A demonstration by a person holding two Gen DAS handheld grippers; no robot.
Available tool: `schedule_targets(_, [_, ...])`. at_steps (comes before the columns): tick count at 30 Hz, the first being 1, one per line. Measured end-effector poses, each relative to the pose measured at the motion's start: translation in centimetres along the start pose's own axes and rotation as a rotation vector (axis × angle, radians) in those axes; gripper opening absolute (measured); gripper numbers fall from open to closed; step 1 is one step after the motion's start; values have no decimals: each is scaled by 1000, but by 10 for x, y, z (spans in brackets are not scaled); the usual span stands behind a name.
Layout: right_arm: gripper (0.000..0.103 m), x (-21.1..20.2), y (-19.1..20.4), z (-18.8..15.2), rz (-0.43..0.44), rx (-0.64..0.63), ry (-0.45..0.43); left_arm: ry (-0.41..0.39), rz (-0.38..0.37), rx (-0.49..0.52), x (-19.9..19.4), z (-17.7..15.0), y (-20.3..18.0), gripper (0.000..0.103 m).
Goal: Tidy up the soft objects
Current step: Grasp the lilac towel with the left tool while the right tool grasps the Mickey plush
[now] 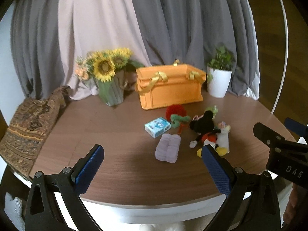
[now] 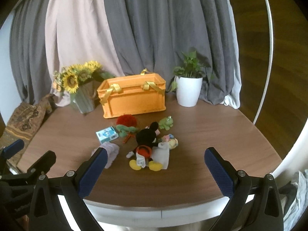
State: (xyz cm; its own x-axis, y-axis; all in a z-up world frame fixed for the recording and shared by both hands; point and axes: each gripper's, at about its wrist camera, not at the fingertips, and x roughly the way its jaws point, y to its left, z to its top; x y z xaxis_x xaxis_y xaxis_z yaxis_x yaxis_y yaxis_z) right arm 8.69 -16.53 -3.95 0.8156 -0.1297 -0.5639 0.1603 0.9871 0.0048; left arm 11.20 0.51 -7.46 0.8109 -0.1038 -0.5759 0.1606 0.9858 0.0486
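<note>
An orange crate (image 1: 171,91) (image 2: 134,101) with yellow ribbons stands at the back of the round wooden table (image 1: 119,169). In front of it lie a Mickey Mouse plush (image 1: 207,132) (image 2: 145,144), a folded lilac towel (image 1: 168,150) (image 2: 110,152), a red pompom (image 1: 176,110) (image 2: 126,120), a green knitted piece (image 1: 178,120) (image 2: 127,130), a green frog toy (image 2: 166,123), a white cloth (image 1: 223,139) (image 2: 162,155) and a blue-white box (image 1: 157,127) (image 2: 106,134). My left gripper (image 1: 152,156) is open and empty near the table's front edge. My right gripper (image 2: 156,158) is open and empty, just short of the plush.
A sunflower bouquet in a green vase (image 1: 107,77) (image 2: 80,88) stands left of the crate. A white potted plant (image 1: 219,77) (image 2: 189,84) stands to its right. A patterned cushion (image 1: 30,129) lies at the table's left edge. Grey and pink curtains hang behind.
</note>
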Motion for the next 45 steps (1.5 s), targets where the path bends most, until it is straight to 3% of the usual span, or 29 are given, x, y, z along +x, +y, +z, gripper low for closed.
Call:
schedule_targets(17, [86,119,45,-4,-144,-59,168,133,-186,103,120,-2,15,94])
schedule_targets(20, [84,131,48,-8,-165,-100,176,164,-196,97,133,-9,12,92])
schedule_targets(28, [72,163,47,-23,-113,-165,226,214,-177,96,157,-29,-5,84])
schedule_targets(37, [61,185,52,-32,-84,-213,257,230,-173,115,176,-29,-10,80])
schedule_targets(41, [54,195,51,-35,-82,-194,280,241,-188,124,184,-29,-11,72])
schedule_targets(45, [51,202,52,-37,-90,-196,293,255,-220,135,188,-29,-14,54])
